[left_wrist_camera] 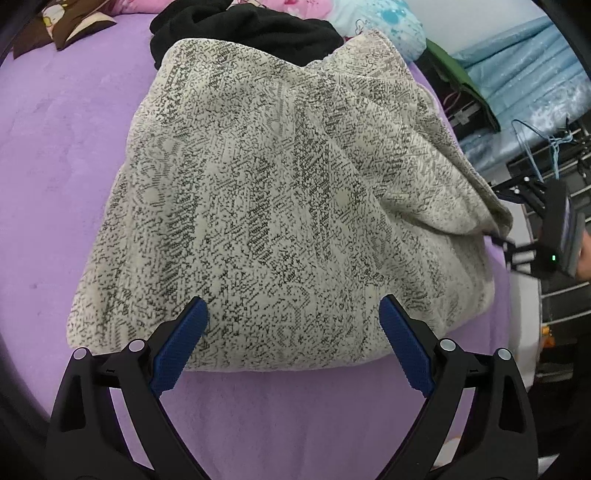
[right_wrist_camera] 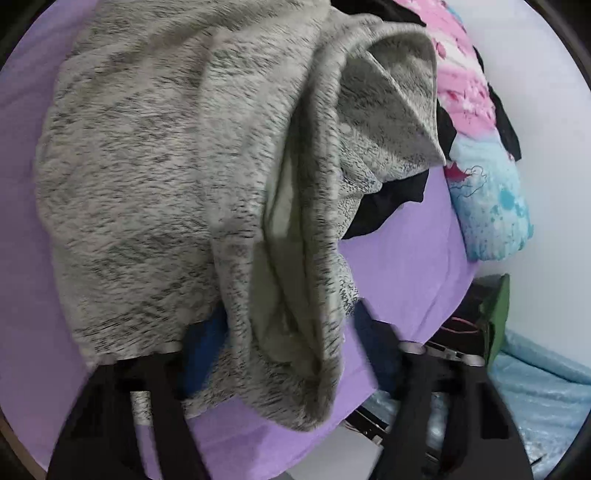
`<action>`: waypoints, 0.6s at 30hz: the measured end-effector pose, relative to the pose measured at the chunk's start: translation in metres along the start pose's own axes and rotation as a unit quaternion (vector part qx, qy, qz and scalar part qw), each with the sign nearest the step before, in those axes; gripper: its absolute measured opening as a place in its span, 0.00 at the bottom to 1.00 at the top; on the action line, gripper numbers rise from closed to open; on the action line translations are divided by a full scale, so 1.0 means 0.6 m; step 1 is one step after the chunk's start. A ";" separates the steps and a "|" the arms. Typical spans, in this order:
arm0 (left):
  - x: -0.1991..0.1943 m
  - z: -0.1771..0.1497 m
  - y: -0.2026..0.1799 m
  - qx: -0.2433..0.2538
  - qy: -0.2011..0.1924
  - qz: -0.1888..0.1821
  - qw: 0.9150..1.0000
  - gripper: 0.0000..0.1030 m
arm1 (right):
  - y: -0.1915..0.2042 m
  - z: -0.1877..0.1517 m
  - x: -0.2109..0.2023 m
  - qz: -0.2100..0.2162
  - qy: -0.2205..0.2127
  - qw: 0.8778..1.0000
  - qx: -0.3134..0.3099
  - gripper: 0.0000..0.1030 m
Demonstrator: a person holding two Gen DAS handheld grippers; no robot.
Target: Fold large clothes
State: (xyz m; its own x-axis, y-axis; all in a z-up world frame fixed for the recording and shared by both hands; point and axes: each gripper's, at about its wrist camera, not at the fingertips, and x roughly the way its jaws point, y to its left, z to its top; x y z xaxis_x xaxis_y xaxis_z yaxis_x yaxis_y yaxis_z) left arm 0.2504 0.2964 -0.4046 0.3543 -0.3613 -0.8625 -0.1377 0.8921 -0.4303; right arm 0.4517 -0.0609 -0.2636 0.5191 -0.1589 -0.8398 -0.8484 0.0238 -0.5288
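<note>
Two blue-padded fingers of the left gripper (left_wrist_camera: 293, 325) are spread wide, nothing between them, hovering over the near edge of a speckled cream-and-grey knitted garment (left_wrist_camera: 273, 206). This garment is seen lying folded in a thick bundle on a purple fleece bed cover (left_wrist_camera: 59, 177).

In the blurred right wrist view, the right gripper (right_wrist_camera: 284, 332) is held apart too, a bunched fold of the same garment (right_wrist_camera: 155, 162) draped across the gap — whether the cloth is pinched cannot be told, since the left finger is half hidden beneath it. In the left wrist view that gripper (left_wrist_camera: 517, 229) is cut off at the frame's right edge, beside the garment's lifted corner.

Farther back, a black cloth (left_wrist_camera: 243, 29) is partly buried behind the bundle, and pink and pale blue printed bedding (right_wrist_camera: 484, 155) lies beyond — its pattern hard to make out.
</note>
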 end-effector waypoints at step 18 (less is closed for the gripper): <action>0.013 0.017 0.017 -0.002 0.001 0.029 1.000 0.87 | -0.229 0.049 0.192 0.028 0.090 0.990 0.101 0.53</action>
State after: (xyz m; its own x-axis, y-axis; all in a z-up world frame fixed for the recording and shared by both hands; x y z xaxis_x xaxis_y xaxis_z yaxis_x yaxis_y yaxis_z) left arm 0.2610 0.3056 -0.4129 0.3430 -0.3093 -0.8869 -0.1618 0.9107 -0.3801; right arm 0.6311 -0.0535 -0.2912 0.4294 -0.3245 -0.8428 -0.8276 0.2322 -0.5110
